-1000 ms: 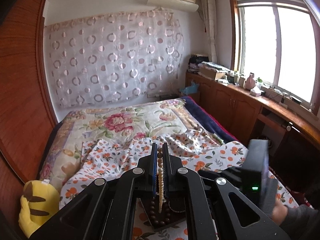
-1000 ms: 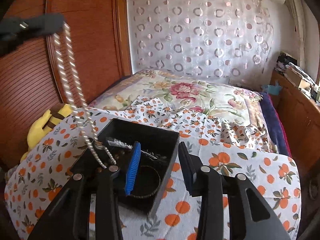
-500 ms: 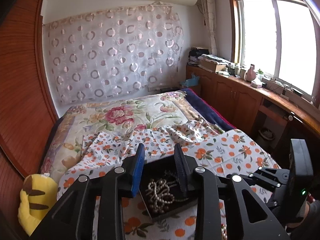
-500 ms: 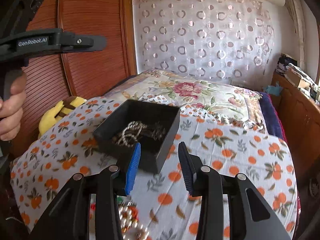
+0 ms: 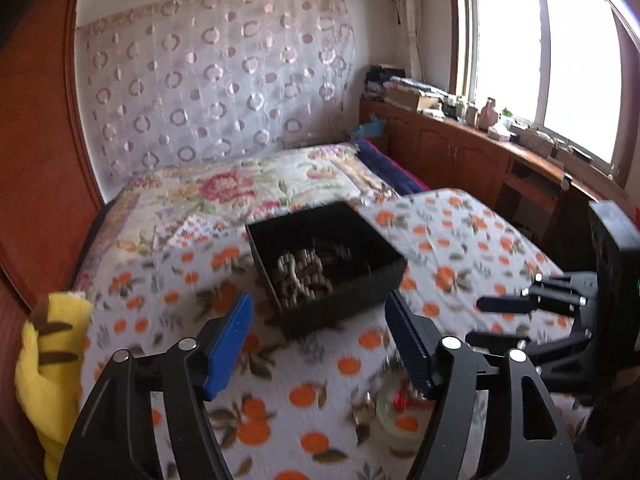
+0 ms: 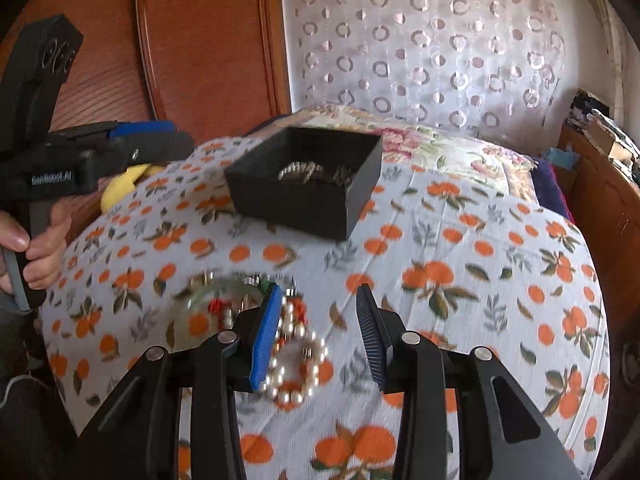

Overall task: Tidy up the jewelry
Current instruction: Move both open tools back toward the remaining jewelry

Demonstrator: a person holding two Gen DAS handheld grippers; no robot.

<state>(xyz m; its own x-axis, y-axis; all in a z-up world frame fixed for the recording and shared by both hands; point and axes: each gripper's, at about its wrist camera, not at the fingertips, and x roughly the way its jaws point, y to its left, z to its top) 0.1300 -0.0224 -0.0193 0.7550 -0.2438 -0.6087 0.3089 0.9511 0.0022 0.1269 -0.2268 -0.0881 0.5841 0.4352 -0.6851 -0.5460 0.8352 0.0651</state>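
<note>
Left wrist view: my left gripper [image 5: 318,340] hangs above the orange-print white bedspread [image 5: 472,248] with its jaws spread wide and nothing between them; the square black plastic jewelry box [image 5: 340,304] sits just ahead of the fingertips, with a heaped strand of pale beads [image 5: 300,274] and some darker pieces I cannot identify inside it; loose jewelry lies on the cloth near my right finger, blurred; my right gripper shows at the right edge [image 5: 516,316]; a yellow striped plush toy [image 5: 48,356] lies at the left edge, well apart from the work.

Right wrist view: my right gripper [image 6: 316,336] is also spread and holds nothing; directly below and between its fingers lies a coiled white pearl bracelet [image 6: 296,372], touching a small cluster of pieces with red and green accents [image 6: 236,300] inside what looks like a clear ring or dish, too blurred to confirm; the box [image 6: 304,200] stands beyond them, apart.

Judgement: the step in hand is picking up the next loose piece, most likely the pearl bracelet; I should lower straight down, straddle one side of the coil rather than the whole loop, and close fully before lifting; risks are snagging the neighbouring cluster or pinching the cloth.
</note>
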